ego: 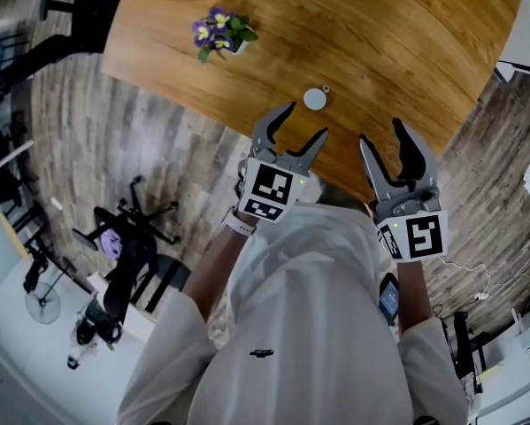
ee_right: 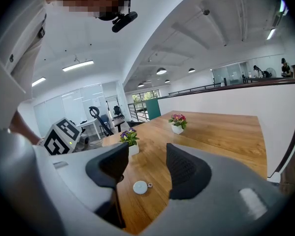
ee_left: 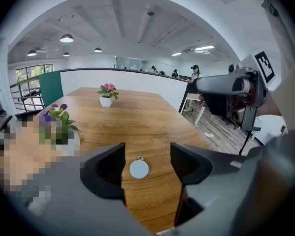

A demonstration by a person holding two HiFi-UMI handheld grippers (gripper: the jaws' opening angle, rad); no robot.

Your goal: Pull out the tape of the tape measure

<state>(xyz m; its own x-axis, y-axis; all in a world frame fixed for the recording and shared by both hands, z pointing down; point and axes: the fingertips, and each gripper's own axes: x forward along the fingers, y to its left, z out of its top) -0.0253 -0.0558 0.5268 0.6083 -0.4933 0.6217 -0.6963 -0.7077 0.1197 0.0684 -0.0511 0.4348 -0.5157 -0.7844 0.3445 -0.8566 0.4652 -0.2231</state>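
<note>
My left gripper (ego: 306, 120) has its jaws spread wide with nothing held; through its own view I see only tabletop and the tape measure (ee_left: 139, 169) in the gap, lying beyond the jaws and not touched by them. My right gripper (ego: 381, 132) is just as wide and just as empty, held beside the left one over the near edge of the wooden table (ego: 380, 42). The tape measure is a small, round, pale grey disc with a little ring on its rim. It lies flat on the wood just ahead of the left gripper's tips and a bit left of the right gripper's line. Farther out on the table stands a white pot of purple pansies (ego: 218, 34), and well past that a second white pot of pink flowers (ee_right: 177, 123). Below the grippers I see my white shirt (ego: 309, 308), and off to the left a black office chair (ego: 134, 227) on the plank floor.
</note>
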